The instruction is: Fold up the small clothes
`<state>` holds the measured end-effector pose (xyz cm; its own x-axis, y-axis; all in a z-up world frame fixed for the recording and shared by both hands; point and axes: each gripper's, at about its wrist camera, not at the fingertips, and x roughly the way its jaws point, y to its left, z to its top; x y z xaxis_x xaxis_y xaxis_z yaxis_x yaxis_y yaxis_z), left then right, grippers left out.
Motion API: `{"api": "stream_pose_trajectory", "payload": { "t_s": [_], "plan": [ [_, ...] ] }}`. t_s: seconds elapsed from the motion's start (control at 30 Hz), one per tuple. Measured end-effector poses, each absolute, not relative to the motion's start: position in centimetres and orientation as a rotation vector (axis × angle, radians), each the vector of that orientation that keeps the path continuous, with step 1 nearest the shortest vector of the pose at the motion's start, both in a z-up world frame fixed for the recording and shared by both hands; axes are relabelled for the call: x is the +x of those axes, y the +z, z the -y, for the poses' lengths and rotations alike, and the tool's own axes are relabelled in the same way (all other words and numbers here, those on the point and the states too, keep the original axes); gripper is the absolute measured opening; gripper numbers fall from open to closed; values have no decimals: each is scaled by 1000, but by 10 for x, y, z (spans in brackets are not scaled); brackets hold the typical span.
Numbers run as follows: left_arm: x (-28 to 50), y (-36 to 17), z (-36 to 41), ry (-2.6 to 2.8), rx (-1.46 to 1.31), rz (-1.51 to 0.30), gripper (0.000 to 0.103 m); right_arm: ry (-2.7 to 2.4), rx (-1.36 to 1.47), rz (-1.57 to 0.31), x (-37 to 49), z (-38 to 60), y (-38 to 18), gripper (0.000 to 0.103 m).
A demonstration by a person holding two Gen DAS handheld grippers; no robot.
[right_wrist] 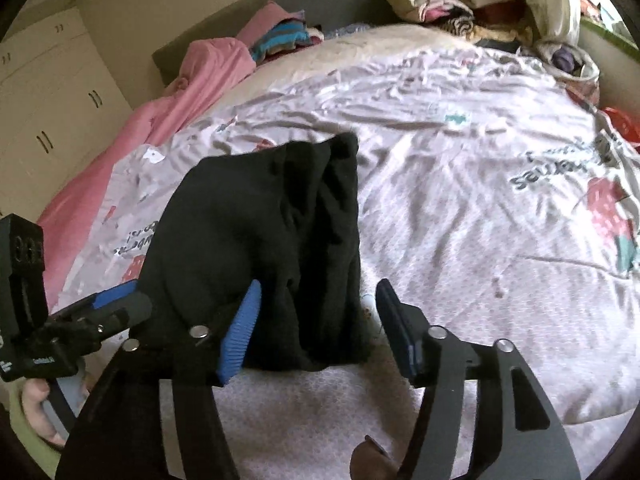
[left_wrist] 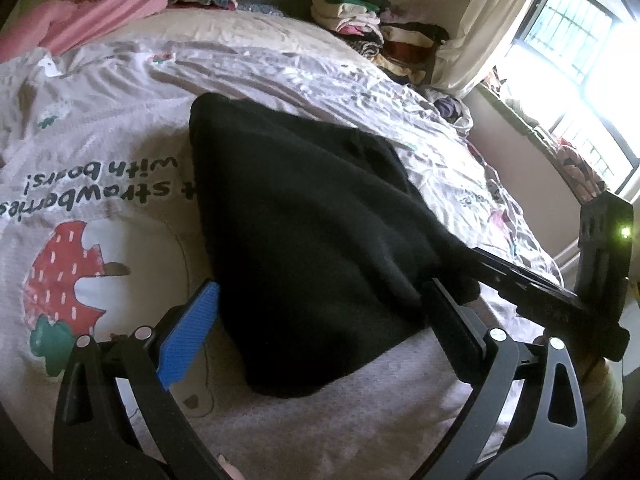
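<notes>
1. We work at a bed (right_wrist: 460,140) covered by a strawberry-print quilt (left_wrist: 100,152); the black garment (left_wrist: 304,220) lies on it, bunched, filling the middle of both wrist views.
2. Our left gripper (left_wrist: 320,320) has its fingers spread wide, the garment's near edge lying between them; we see neither pad pressing, so it holds nothing.
3. Our right gripper (right_wrist: 320,320) also stands well open, straddling the garment's near hem, its blue finger pad (right_wrist: 240,336) just beside the cloth at 9 o'clock.
4. We judge a fold is under way: the cloth looks doubled over, with loose ridges toward 12 o'clock.
5. Next, we likely need to pinch the near corners and carry them across evenly.
6. Folded piles (right_wrist: 448,4) wait at the bed's far 1 o'clock corner.
</notes>
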<state>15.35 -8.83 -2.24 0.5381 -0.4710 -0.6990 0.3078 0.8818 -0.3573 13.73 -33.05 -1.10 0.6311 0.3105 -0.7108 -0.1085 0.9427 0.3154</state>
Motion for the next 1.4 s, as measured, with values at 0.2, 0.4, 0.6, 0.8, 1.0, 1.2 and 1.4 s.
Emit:
{"api": "stream_pose_trajectory", "payload": {
  "t_s": [0.2,0.4,0.6,0.8,1.0,1.2,1.4],
  "plan": [
    [143,-9,89,-454,-167,-829,93,190,198,-776,119,334,6,93],
    [131,3,87,-436,-145,-780,93,144,141,-678,96,335,26,98],
    [110,17,82,-418,-127,-731,93,130,109,-610,70,335,40,99],
    [83,22,78,-393,-96,-701,93,110,53,-535,34,322,51,99],
    [58,18,69,-366,-73,-699,93,107,25,-498,4,308,50,99],
    [40,9,59,-332,-78,-701,93,108,9,-507,-18,293,34,99],
    [28,0,52,-310,-64,-707,93,92,-3,-539,-30,281,19,99]
  ]
}}
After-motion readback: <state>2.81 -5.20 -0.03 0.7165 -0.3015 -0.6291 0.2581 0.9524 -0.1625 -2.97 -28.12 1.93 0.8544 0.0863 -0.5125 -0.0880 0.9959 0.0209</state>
